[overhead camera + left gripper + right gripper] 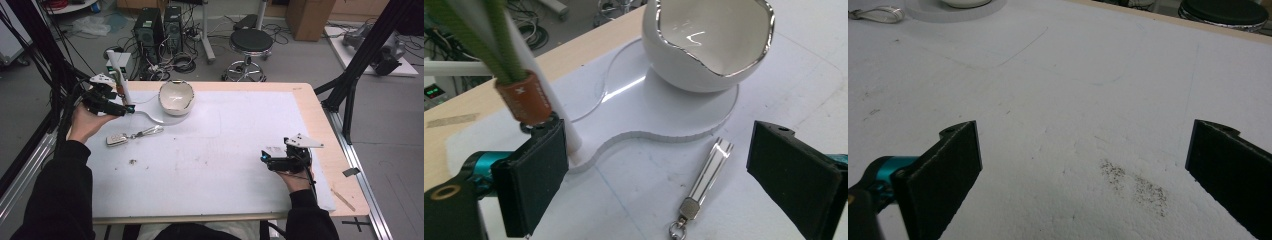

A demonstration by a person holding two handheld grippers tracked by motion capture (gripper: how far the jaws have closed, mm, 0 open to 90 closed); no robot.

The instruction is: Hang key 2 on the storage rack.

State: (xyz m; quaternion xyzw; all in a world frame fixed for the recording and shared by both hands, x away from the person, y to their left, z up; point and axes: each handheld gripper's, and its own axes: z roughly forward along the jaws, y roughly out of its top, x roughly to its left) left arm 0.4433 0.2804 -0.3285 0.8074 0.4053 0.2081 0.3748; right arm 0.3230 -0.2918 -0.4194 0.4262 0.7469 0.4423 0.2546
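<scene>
- High view: the person's left gripper (127, 108) hangs near the far left of the table (305, 100), by a thin white post (119, 75) and a white bowl (176, 97) that sits on a clear round base plate (150, 116).
- Nearest to it lies a key set: a silvery metal bar (710, 167) joined by a small ring to a flat key fob (116, 139), resting on the white mat (210, 160) just in front of the base plate.
- Left gripper view: both black jaws stand spread wide, with the bar lying on the mat between them and untouched by either pad.
- My guess is the key set is light but awkward: bar and fob stiff, the ring joint loose, so one end will dangle when the other is lifted. The polished bar looks slippery and lies flat against the mat; pinching across its narrow width, near the middle, seems safest.
- The bowl has a wavy silver-edged rim, looks glazed and breakable, and appears empty inside as far as I can see.
- A green cord ending in a brown sleeve (524, 97) hangs beside the post, close to the near jaw.
- Right gripper view: the right gripper (265, 156) rests with its jaws spread over bare mat, well apart from the key set, nothing between them.
</scene>
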